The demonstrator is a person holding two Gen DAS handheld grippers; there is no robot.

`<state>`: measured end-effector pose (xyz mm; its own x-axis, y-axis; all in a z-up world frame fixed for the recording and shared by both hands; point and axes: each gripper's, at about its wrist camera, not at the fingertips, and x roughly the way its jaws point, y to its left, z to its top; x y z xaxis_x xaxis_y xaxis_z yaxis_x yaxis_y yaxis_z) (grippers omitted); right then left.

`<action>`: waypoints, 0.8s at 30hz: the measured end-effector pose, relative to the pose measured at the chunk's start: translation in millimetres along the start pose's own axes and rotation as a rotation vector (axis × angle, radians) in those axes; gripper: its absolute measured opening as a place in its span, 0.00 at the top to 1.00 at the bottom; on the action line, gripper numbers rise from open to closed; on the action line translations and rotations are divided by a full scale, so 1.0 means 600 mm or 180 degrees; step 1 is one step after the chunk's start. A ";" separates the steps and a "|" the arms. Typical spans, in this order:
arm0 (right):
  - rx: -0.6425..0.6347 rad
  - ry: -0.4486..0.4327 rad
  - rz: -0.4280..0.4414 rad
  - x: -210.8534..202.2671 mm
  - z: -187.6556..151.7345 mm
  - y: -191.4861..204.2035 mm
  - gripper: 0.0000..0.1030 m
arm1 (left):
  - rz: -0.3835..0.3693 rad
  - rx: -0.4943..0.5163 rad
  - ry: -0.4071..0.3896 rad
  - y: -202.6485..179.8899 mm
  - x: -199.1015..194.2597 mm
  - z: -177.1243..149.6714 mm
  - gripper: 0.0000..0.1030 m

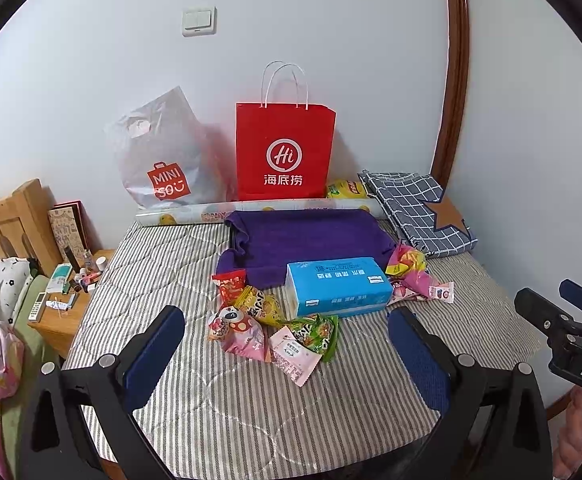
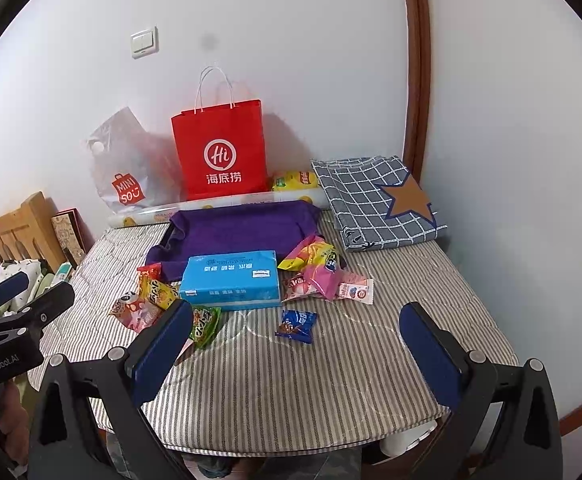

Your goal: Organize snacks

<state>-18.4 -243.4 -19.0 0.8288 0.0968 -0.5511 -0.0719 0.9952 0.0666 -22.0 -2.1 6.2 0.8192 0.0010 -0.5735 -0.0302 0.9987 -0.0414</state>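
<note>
Snack packets lie on a striped pad around a blue tissue pack (image 1: 337, 286) (image 2: 231, 280). To its left sit a red packet (image 1: 229, 286), a yellow one (image 1: 259, 306), a pink one (image 1: 237, 334), a green one (image 1: 317, 334) (image 2: 203, 326) and a pale pink sachet (image 1: 295, 356). On its right are pink and yellow packets (image 1: 409, 272) (image 2: 315, 266). A blue packet (image 2: 297, 325) lies alone in front. My left gripper (image 1: 287, 354) is open above the left cluster. My right gripper (image 2: 297, 354) is open, just short of the blue packet.
A red paper bag (image 1: 285, 152) (image 2: 223, 152) and a grey plastic bag (image 1: 163, 156) stand against the wall behind a purple cloth (image 1: 307, 236). Folded checked fabric (image 1: 419, 210) lies at the back right. A wooden nightstand (image 1: 67, 316) with small items is at the left.
</note>
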 end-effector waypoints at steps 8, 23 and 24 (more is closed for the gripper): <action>-0.0012 -0.0004 -0.0006 0.000 0.001 0.001 0.01 | -0.0003 0.0000 -0.0028 0.001 -0.003 0.000 0.00; -0.0019 -0.0049 0.0064 0.003 0.006 0.006 0.01 | -0.0038 0.0005 -0.0040 0.003 -0.004 0.004 0.00; -0.0005 -0.0052 0.0075 0.006 0.007 0.004 0.01 | -0.0038 0.0002 -0.0032 0.002 -0.002 0.005 0.00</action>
<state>-13.4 -240.6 -17.3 0.8358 0.1200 -0.5358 -0.0924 0.9927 0.0781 -21.1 -0.7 9.4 0.8252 -0.0105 -0.5648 -0.0199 0.9987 -0.0476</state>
